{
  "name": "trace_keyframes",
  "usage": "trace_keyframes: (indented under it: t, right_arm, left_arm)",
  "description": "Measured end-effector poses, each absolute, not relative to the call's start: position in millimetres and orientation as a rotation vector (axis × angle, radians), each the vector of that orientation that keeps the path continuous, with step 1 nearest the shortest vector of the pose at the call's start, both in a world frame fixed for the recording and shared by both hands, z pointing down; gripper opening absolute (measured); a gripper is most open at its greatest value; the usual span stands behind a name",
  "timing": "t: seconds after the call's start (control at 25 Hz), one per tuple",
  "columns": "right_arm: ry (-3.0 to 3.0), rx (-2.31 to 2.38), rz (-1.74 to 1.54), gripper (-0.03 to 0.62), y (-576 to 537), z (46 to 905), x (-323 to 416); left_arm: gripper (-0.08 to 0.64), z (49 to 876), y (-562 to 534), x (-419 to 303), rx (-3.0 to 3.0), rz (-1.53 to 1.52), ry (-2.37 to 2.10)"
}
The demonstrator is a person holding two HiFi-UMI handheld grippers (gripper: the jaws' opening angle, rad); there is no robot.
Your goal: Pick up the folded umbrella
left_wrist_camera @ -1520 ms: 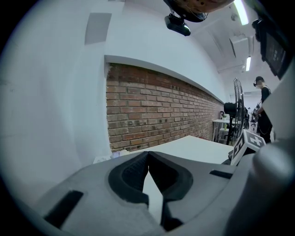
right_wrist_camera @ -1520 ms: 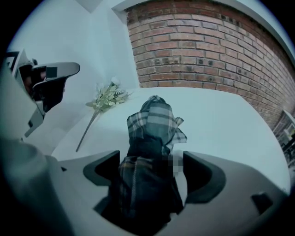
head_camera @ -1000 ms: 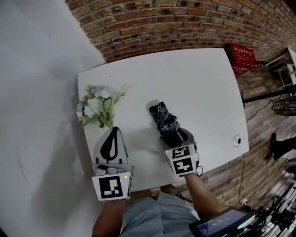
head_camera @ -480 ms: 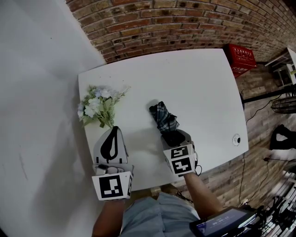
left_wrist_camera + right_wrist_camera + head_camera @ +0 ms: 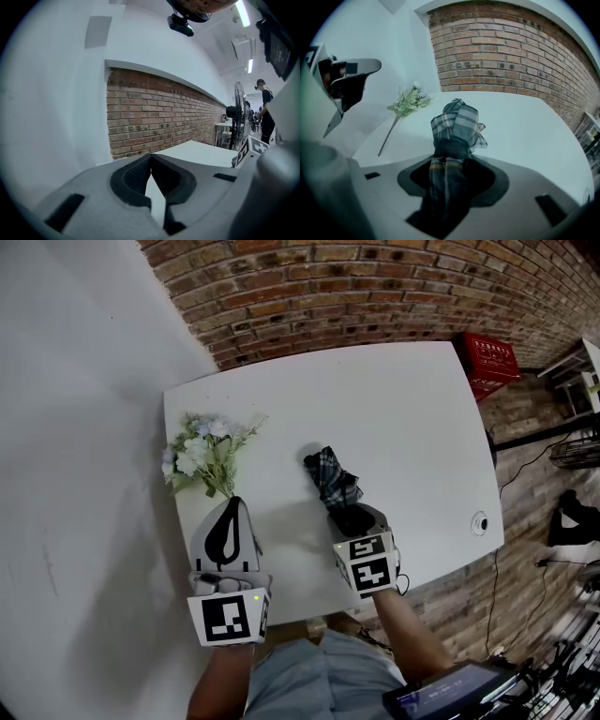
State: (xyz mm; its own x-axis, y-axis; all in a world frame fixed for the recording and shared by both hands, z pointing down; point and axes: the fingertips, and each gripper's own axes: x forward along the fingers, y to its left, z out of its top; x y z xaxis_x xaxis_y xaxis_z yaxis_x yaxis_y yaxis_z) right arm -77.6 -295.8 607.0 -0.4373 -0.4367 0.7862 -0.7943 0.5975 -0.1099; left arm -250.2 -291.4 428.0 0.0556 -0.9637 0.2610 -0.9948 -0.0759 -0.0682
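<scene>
Nearest the person, the left gripper (image 5: 228, 504) hovers over the worktop's (image 5: 412, 418) front edge, its jaws together with nothing between them. Just to its three o'clock, the right gripper (image 5: 352, 517) tips steeply down. Its jaws have just been closing and now look clamped on the near end of the folded umbrella (image 5: 330, 476). The rest of that plaid bundle runs away toward eleven o'clock, lying on the worktop.

So I'd say the reach and the grip are done or nearly done, and the lift itself is still to come.

The right gripper view shows what the head view hides under the gripper's body: dark checked fabric filling the gap from one jaw to the other. The head view alone shows the umbrella resting flat. The left gripper view misses the umbrella altogether.

Farther out, a spray of pale flowers (image 5: 202, 454) lies at eleven o'clock from the left gripper. Beyond the worktop stand the brick wall (image 5: 375, 287) and, at two o'clock, a red crate (image 5: 492, 354).
</scene>
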Motion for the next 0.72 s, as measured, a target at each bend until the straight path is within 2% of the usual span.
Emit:
trace_keyframes:
  t: [0.36, 0.72]
  right_arm:
    - [-2.155, 0.991, 0.568, 0.195, -296.6, 585.0, -83.4]
    - [-2.275, 1.050, 0.482, 0.195, -299.8, 527.6, -83.3]
  left_arm:
    - [0.006, 414.6, -280.7, -246.6, 2.198, 0.349, -2.063]
    - [0.006, 383.0, -263.9, -236.7, 2.229, 0.319, -2.119]
